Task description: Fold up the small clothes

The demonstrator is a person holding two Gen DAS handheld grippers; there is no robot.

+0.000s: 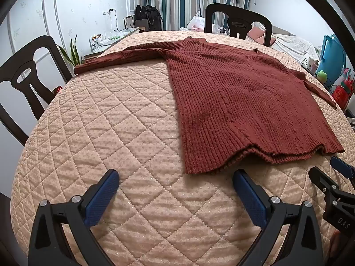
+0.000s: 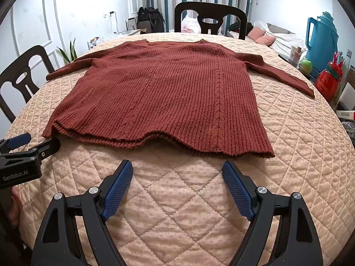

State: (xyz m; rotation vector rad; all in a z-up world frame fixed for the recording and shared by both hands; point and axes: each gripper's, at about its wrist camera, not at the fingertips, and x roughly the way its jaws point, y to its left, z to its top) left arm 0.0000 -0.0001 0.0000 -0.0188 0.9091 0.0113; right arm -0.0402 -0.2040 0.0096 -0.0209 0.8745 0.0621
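Observation:
A rust-red knitted sweater [image 2: 168, 95] lies flat on the quilted peach table cover [image 2: 188, 210], both sleeves spread out to the sides and its hem toward me. In the left wrist view the sweater [image 1: 239, 102] fills the right half. My left gripper [image 1: 175, 175] is open above bare quilt, just short of the hem's left corner. My right gripper [image 2: 177, 166] is open too, hovering in front of the middle of the hem. Nothing is between either pair of blue pads. Each gripper shows at the other view's edge: right gripper [image 1: 328, 170], left gripper [image 2: 37, 143].
Dark wooden chairs stand at the far side [image 2: 210, 17] and at the left [image 2: 20, 75]. A blue thermos jug [image 2: 321, 35], a red bottle [image 2: 328, 82] and small items crowd the right beside the table. A plant [image 1: 71, 53] and a side table sit back left.

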